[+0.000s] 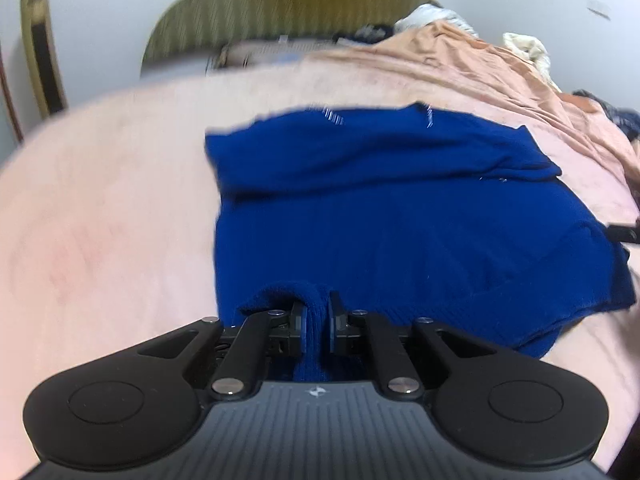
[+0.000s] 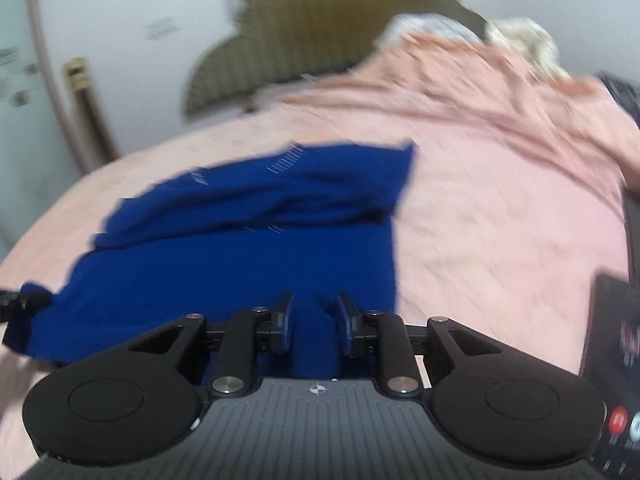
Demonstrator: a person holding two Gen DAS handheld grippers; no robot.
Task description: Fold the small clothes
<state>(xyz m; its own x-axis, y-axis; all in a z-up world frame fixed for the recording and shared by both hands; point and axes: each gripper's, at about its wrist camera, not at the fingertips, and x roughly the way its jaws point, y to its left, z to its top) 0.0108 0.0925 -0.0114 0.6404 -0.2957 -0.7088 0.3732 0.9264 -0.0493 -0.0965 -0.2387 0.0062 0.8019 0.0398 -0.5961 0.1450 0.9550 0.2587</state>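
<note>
A dark blue knit garment [image 1: 400, 216] lies spread on the pink bedspread [image 1: 104, 216], its far part folded over itself. In the left wrist view my left gripper [image 1: 318, 320] is shut on a bunched ridge of the garment's near edge, and the cloth rises between the pads. In the right wrist view the blue garment [image 2: 248, 248] stretches away to the left. My right gripper [image 2: 314, 320] stands at the garment's near edge, jaws a little apart, with blue cloth in the gap; the pads do not seem to press it. Both views are blurred.
An olive striped headboard [image 1: 288, 12] stands behind the bed. A rumpled peach blanket [image 2: 500, 104] and pale cloths [image 2: 524, 40] lie at the far right. A dark screen device [image 2: 612, 360] rests at the right edge. A chair [image 1: 40, 52] stands by the white wall on the left.
</note>
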